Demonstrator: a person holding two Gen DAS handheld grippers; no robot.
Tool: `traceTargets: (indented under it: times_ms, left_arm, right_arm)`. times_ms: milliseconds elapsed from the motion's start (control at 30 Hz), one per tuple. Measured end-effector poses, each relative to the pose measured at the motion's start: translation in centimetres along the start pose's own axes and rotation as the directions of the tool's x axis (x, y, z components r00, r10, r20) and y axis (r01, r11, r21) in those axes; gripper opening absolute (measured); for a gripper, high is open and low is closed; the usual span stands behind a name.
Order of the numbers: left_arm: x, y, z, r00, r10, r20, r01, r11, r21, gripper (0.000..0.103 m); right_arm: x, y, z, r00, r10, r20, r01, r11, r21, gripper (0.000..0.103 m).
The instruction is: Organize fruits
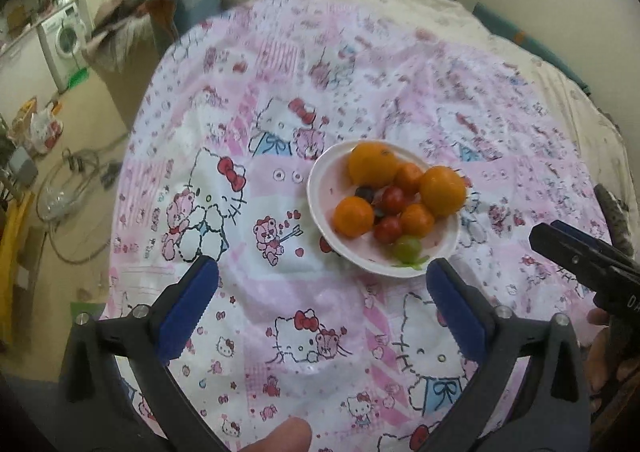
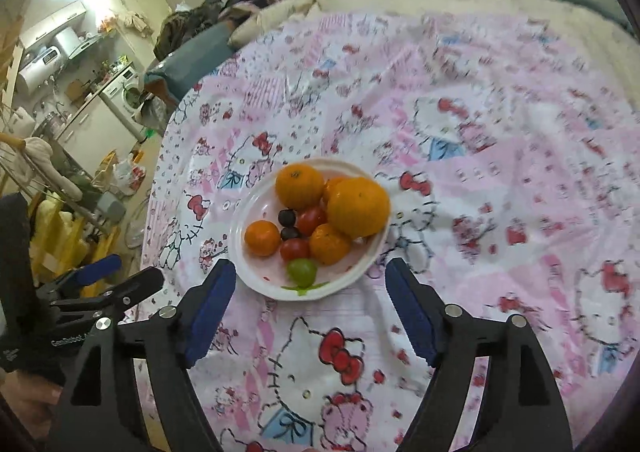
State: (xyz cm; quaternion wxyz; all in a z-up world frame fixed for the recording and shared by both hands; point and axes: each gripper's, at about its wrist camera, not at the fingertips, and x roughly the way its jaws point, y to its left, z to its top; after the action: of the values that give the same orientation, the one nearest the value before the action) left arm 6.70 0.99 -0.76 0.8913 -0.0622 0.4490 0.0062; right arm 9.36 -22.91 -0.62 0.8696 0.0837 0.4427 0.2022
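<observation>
While the left gripper (image 1: 320, 284) is hovering with its jaws spread wide and holding nothing, the white plate (image 1: 320, 187) of oranges, tomatoes and grapes is sitting just beyond them, toward the right finger, on the pink cartoon-print cloth (image 1: 240, 99). From the right wrist, the right gripper (image 2: 310, 280) is likewise gaping, its fingertips flanking the plate's (image 2: 240, 228) near rim, cloth (image 2: 500, 191) stretching broadly right of the plate, with a washing machine (image 2: 124, 97) far left.
</observation>
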Motion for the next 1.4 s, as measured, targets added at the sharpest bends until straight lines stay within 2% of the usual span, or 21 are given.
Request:
traceTargets:
  times_ms: [33,100,167,233,333,467,600,667,733,900,1400]
  left_arm:
    - [-0.8,-0.1,-0.1,1.0,0.003,0.023,-0.003,1.0,0.005,0.103]
    - [-1.7,-0.3,-0.3,0.999,0.019,0.046,-0.019,1.0,0.018,0.103]
    - [-2.1,-0.2,-0.6,0.999,0.021,0.033,-0.021,1.0,0.005,0.103]
    - [-2.6,-0.1,-1.1,0.999,0.015,0.036,-0.015,1.0,0.004,0.103]
    - [-3.6,-0.1,-2.1,0.995,0.066,0.077,-0.068,0.997,0.03,0.103]
    - [-4.1,-0.2,-2.7,0.993,0.05,0.105,-0.051,0.999,0.006,0.103]
    - [-4.0,-0.7,-2.8,0.985,0.062,0.163,-0.07,0.997,0.043,0.103]
    - [-3.9,-0.5,-2.7,0.984,0.04,0.172,-0.046,0.999,0.028,0.103]
    - [-3.9,-0.2,-2.6,0.982,0.051,0.183,-0.054,0.998,0.014,0.103]
    - [-3.6,0.3,-2.5,0.985,0.044,0.168,-0.042,0.999,-0.017,0.103]
    - [-3.2,0.0,-2.9,0.989,0.038,0.141,-0.038,0.999,-0.005,0.103]
  right_arm:
    - [-0.6,0.1,-0.3,1.0,-0.002,0.007,0.002,1.0,-0.002,0.087]
    - [-1.2,0.0,-0.9,1.0,-0.013,0.017,0.013,1.0,0.0,0.099]
    - [-1.6,-0.1,-1.5,1.0,-0.014,0.022,0.014,1.0,0.006,0.103]
    - [-2.3,-0.2,-2.1,0.999,-0.034,0.038,0.034,0.999,0.009,0.103]
    - [-3.1,-0.4,-3.0,0.996,-0.051,0.066,0.05,0.999,0.021,0.103]
    - [-4.0,-0.6,-3.9,0.991,-0.056,0.123,0.05,0.997,0.05,0.103]
    - [-3.7,0.2,-3.8,0.981,-0.09,0.169,0.09,0.996,0.006,0.103]
    - [-3.2,0.4,-3.7,0.979,-0.107,0.174,0.108,0.994,0.001,0.103]
    - [-2.9,0.7,-3.7,0.977,-0.115,0.178,0.119,0.993,-0.016,0.103]
    - [-2.7,1.0,-3.6,0.971,-0.131,0.2,0.14,0.99,-0.032,0.103]
    - [-2.5,1.3,-3.6,0.973,-0.127,0.195,0.136,0.99,-0.033,0.103]
